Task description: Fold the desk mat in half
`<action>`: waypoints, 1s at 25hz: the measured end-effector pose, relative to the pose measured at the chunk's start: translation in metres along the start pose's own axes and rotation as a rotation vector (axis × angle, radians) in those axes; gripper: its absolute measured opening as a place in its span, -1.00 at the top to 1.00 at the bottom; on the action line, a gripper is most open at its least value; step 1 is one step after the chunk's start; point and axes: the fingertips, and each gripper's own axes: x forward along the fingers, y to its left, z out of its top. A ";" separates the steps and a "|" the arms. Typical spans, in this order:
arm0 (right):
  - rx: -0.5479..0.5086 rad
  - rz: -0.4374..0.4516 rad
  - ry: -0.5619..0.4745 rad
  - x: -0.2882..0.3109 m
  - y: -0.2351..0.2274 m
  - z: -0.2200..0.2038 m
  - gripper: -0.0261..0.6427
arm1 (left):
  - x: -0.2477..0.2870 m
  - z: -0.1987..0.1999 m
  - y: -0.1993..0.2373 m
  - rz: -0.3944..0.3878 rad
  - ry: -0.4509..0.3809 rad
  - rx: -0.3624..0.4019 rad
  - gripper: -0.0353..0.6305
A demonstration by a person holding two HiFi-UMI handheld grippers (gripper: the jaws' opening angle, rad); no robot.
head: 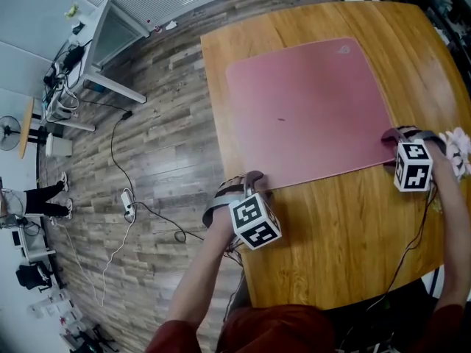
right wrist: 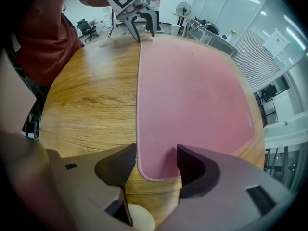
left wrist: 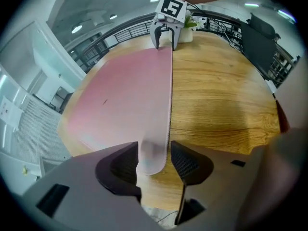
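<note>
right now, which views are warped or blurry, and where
Head view: fisheye bows the table edges, otherwise sharp. Left gripper view: desk mat corner at the left claw is out of focus. Right gripper view: mat corner sharp, stitching visible.

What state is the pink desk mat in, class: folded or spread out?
Spread out. The desk mat lies in one layer on the table, with all four corners showing and no part doubled over.

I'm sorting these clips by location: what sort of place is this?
Probably an office or lab workspace: a wooden table with a pink desk mat, an office chair and a standing fan behind, and a power strip on the plank floor.
</note>
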 end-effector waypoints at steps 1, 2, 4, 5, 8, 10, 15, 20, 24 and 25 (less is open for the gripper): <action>0.000 0.017 0.005 0.001 -0.001 0.000 0.09 | 0.001 0.000 0.001 -0.027 0.012 0.002 0.20; -0.005 0.036 0.015 0.002 -0.002 0.001 0.09 | 0.003 -0.001 0.001 -0.056 0.022 -0.001 0.19; -0.027 0.078 0.044 0.003 -0.002 0.003 0.09 | 0.004 -0.001 0.002 -0.124 0.035 -0.028 0.18; -0.039 0.099 0.062 0.003 -0.002 0.004 0.09 | 0.005 -0.001 0.003 -0.157 0.040 -0.047 0.17; -0.067 0.137 0.094 0.006 -0.006 0.003 0.08 | 0.009 0.002 0.006 -0.215 0.059 -0.068 0.14; -0.072 0.137 0.093 0.008 -0.008 0.002 0.09 | 0.012 0.002 0.008 -0.218 0.069 -0.061 0.14; -0.075 0.133 0.124 0.009 -0.006 0.008 0.12 | 0.009 -0.005 0.008 -0.230 0.051 -0.051 0.16; -0.057 0.118 0.136 0.004 -0.006 0.004 0.22 | 0.007 0.001 0.009 -0.233 0.029 -0.014 0.24; -0.041 0.066 0.147 0.005 -0.007 0.008 0.36 | 0.009 -0.005 0.013 -0.206 0.018 0.038 0.42; -0.036 0.055 0.150 0.007 -0.007 0.009 0.39 | 0.010 -0.006 0.016 -0.198 0.011 0.050 0.48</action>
